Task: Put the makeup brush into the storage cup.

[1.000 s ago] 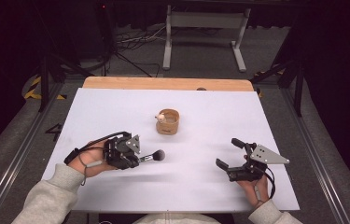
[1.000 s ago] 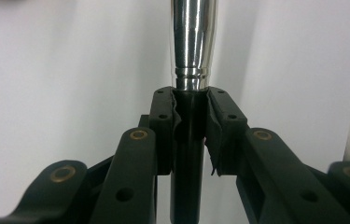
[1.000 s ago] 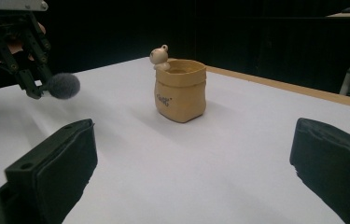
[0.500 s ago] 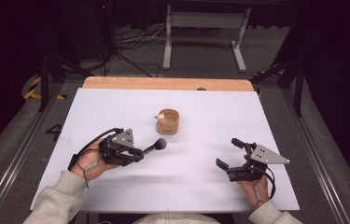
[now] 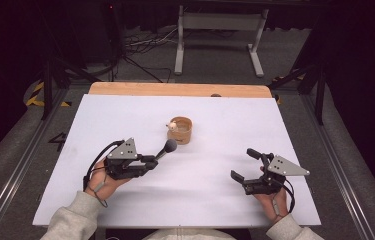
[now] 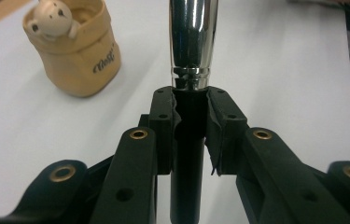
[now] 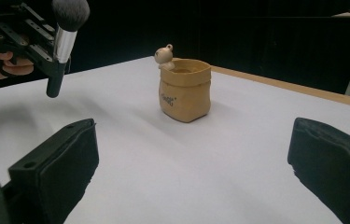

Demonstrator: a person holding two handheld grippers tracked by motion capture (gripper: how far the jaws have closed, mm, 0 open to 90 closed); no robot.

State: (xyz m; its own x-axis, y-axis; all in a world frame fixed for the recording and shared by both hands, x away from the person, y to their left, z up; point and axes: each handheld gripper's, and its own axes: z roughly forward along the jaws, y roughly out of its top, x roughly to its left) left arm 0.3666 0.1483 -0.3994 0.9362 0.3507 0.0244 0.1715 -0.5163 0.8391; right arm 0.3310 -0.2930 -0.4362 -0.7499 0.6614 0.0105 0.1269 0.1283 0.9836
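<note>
Brush (image 6: 192, 42) clamped in left hand-held gripper (image 6: 191, 121); right gripper view shows bristles, right hand-held gripper (image 7: 191, 163) wide, empty.

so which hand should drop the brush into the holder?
Left. The left gripper is already shut on the brush, bristles toward the holder. The right gripper stands open, holding nothing, farther off.

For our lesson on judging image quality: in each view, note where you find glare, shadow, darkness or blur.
High view: the white table is evenly lit, the room behind is dark, and a soft shadow lies beneath the left gripper. Left gripper view: bright streaks of glare run down the brush's metal collar; the nearest jaw parts look soft. Right gripper view: the background is black, the near pads are blurred, the pouch is sharp.
</note>
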